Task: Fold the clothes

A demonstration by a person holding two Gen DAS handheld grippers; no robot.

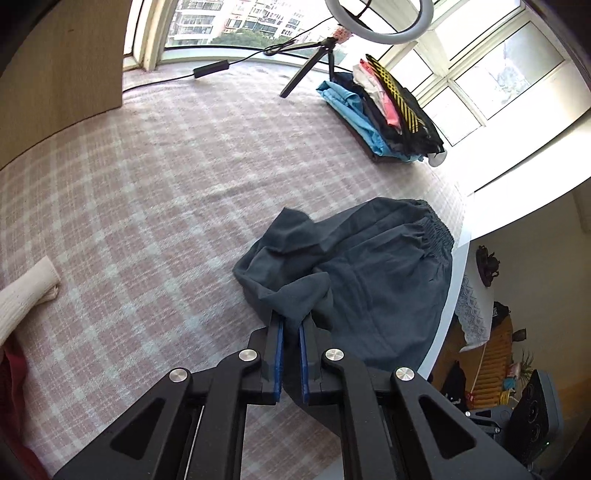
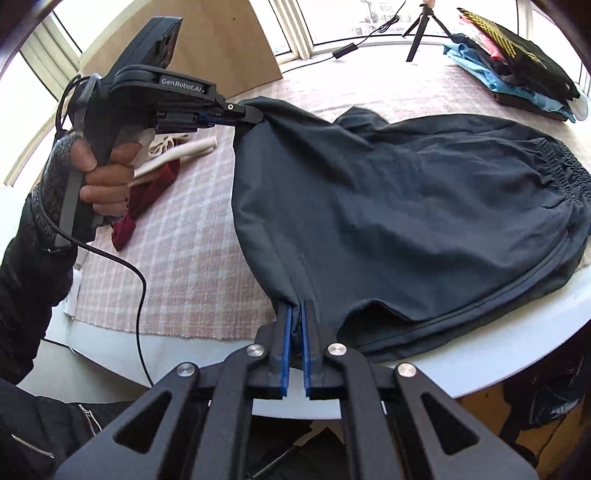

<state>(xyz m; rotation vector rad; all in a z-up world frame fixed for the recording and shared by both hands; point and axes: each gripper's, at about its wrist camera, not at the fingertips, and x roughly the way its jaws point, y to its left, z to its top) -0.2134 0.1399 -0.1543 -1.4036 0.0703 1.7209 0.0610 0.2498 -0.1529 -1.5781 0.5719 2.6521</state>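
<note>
Right claw [image 2: 296, 317]: your jaws are pinched tight on the near hem of the dark grey shorts [image 2: 406, 206], at the worktop's near edge.
Left claw [image 2: 255, 114]: closed on another corner of the same hem, raised off the cloth — your hand [image 2: 105, 177] grips its handle, cable trailing down.
Left claw, own camera [image 1: 291, 325]: blue pads [image 1: 279, 343] clamp a bunched fold of the fabric.
Shorts: spread across the checked pink cloth [image 1: 147, 184] on the white round worktop [image 2: 480, 354], elastic waistband toward the far right side, one leg edge lifted between your two claws.
Left side: a cream garment [image 2: 177, 153] and a dark red one [image 2: 147, 199] lie just beside the shorts.
Far end: a stack of folded clothes [image 1: 384, 110] by the window, near a tripod [image 1: 314, 66] carrying a ring light [image 1: 380, 22].
</note>
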